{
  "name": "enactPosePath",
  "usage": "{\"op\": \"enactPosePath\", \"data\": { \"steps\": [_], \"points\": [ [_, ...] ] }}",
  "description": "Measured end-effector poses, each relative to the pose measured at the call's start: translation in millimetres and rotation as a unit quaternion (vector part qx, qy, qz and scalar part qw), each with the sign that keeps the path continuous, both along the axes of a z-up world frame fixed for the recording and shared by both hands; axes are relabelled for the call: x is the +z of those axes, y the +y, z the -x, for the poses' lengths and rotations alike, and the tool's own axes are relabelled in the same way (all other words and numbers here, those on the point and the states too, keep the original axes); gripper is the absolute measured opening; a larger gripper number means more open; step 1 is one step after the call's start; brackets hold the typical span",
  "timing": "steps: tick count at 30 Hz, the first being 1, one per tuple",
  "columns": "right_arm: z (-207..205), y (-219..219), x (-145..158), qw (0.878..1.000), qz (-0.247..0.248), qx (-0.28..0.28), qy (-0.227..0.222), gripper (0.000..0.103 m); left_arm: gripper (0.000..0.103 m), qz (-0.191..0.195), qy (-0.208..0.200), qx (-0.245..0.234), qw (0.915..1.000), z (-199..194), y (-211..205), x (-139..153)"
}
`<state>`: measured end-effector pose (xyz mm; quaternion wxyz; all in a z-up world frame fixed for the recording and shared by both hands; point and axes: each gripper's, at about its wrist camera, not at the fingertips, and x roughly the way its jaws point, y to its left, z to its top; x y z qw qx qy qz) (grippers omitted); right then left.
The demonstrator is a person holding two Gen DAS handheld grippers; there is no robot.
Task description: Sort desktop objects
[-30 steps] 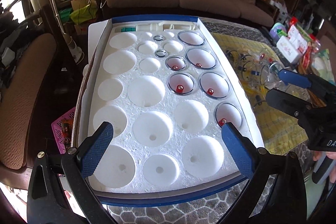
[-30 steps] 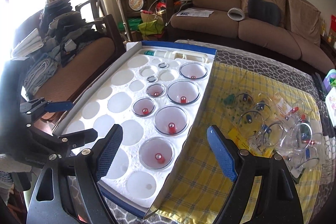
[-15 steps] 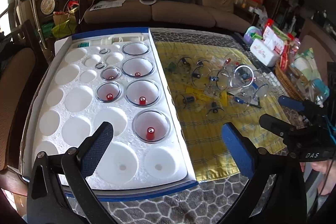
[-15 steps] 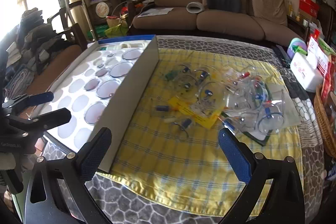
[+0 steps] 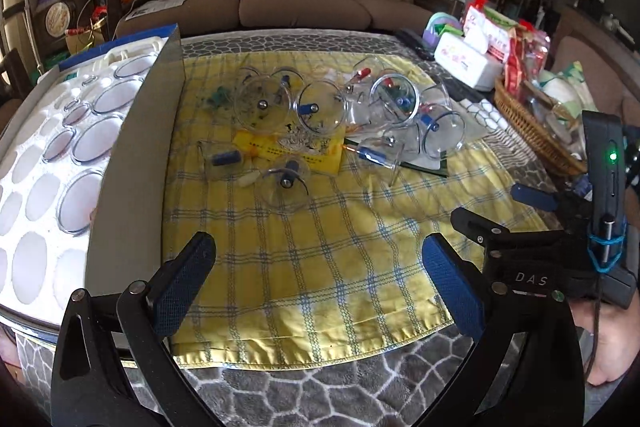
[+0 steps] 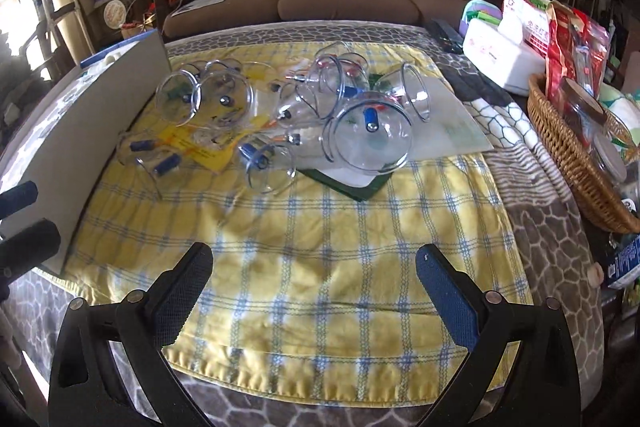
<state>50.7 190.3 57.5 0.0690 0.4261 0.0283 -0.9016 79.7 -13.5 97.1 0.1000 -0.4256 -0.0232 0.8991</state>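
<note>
Two grippers are showing, the left gripper (image 5: 318, 277) and the right gripper (image 6: 314, 285), each spreading two blue-padded fingers with nothing between them. Roughly ten clear cups (image 6: 370, 137) are lying tumbled on the one yellow checked cloth (image 6: 320, 255), though the overlapping glass is making an exact count hard to call. One foam case (image 5: 48, 183) is sitting at the left, five seated cups (image 5: 94, 145) clearly showing in its sockets, and one wicker basket (image 6: 568, 163) is standing at the right.
</note>
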Motion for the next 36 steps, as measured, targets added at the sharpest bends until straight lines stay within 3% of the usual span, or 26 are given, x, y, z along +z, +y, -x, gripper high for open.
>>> {"op": "enactPosePath", "data": {
  "steps": [3, 9, 16, 21, 36],
  "points": [
    [9.6, 0.7, -10.4, 1.000, -0.003, 0.004, -0.004, 0.103, 0.103, 0.020, -0.007, 0.015, 0.9997, 8.4, 8.1, -21.5],
    [25.6, -1.2, -25.4, 1.000, -0.002, 0.005, -0.007, 0.103, 0.103, 0.019, -0.032, 0.061, 0.9974, 31.1, 4.7, -58.3],
    [36.3, -1.8, -51.7, 0.999, -0.022, 0.003, -0.025, 0.103, 0.103, 0.044, -0.050, 0.077, 0.9948, 51.2, 4.3, -87.8],
    [38.3, -4.6, -55.0, 1.000, -0.014, 0.000, -0.026, 0.103, 0.103, 0.066, -0.047, 0.070, 0.9942, 54.3, 11.8, -92.5],
    [38.1, -3.8, -56.7, 1.000, -0.008, -0.002, -0.024, 0.103, 0.103, 0.062, -0.044, 0.075, 0.9942, 58.1, 12.0, -93.1]
  ]
}}
